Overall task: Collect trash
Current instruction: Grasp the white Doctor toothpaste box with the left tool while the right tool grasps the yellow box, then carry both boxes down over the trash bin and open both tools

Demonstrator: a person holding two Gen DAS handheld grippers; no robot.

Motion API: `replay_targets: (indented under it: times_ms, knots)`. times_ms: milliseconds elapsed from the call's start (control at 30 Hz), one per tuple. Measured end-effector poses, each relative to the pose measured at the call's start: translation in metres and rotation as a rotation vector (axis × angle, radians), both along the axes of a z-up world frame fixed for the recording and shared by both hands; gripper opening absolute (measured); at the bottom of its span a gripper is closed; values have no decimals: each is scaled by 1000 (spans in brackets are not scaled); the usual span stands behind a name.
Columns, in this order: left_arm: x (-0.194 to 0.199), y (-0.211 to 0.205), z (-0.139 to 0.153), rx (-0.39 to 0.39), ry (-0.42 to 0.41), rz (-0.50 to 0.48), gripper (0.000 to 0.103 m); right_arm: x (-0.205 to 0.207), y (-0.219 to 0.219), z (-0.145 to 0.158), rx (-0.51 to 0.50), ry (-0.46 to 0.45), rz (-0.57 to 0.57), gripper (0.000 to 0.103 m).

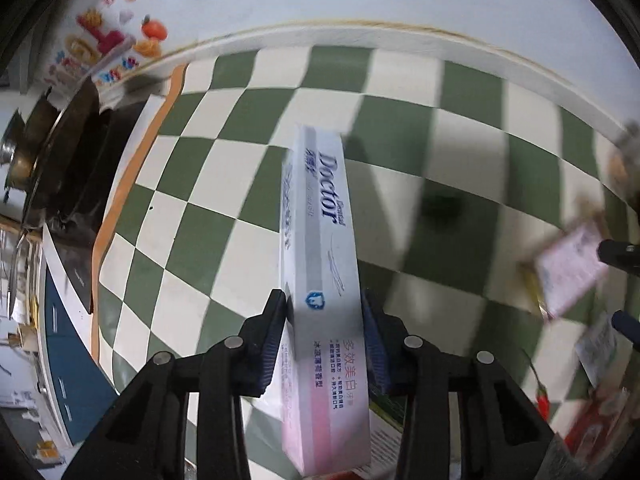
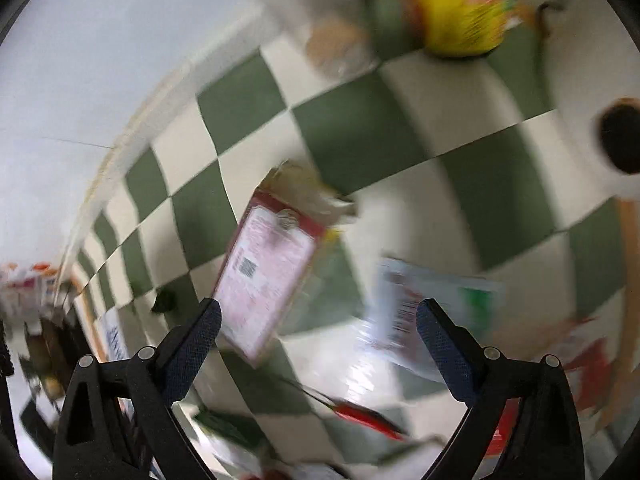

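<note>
The left gripper (image 1: 325, 312) holds a long toothpaste box (image 1: 320, 264) between its blue ribbed pads, which press on both narrow sides near the box's lower half (smooth glossy cardboard, white fading to pink). The right gripper (image 2: 318, 322) stands wide and empty above a pink flat packet (image 2: 266, 276) lying on the green-and-cream checkered floor (image 2: 360, 128).
</note>
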State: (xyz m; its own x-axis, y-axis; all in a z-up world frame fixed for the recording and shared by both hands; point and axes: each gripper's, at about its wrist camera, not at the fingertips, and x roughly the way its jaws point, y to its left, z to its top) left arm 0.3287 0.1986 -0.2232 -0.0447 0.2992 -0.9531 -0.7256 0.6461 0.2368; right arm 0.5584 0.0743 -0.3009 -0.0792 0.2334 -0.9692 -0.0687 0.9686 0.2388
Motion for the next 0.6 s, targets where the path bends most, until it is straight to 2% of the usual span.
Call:
replay_targets:
  times_ms: [67,133,233,300,333,367,400,433,500,600]
  knots:
    - [0,14,-8,5,15,21,34,2,18,-14,-54,0,-13,99]
    - [-2,23,-13,0,13,40,34,3,36,-11,-80,-59,-8,103]
    - [-8,29,-12,5,9,53,34,2,64,-8,-167,-144,81,103]
    - [-13,30,-11,-5,-8,59,34,-3,85,-4,-249,-215,187,98]
    - [-15,38,-13,-8,-19,59,34,-4,90,1,-237,-252,211,87]
    - [-18,38,-9,-6,-29,57,34,-6,95,8,-226,-291,243,61]
    - [-22,39,-4,-1,-41,55,34,-8,102,16,-206,-306,283,43]
    - [-28,37,3,1,-61,51,34,-10,105,19,-171,-284,303,25]
    - [-39,37,12,-4,-91,48,34,-15,103,33,-90,-266,314,23]
    - [-61,30,32,-1,-144,29,34,-34,101,63,-18,-291,346,23]
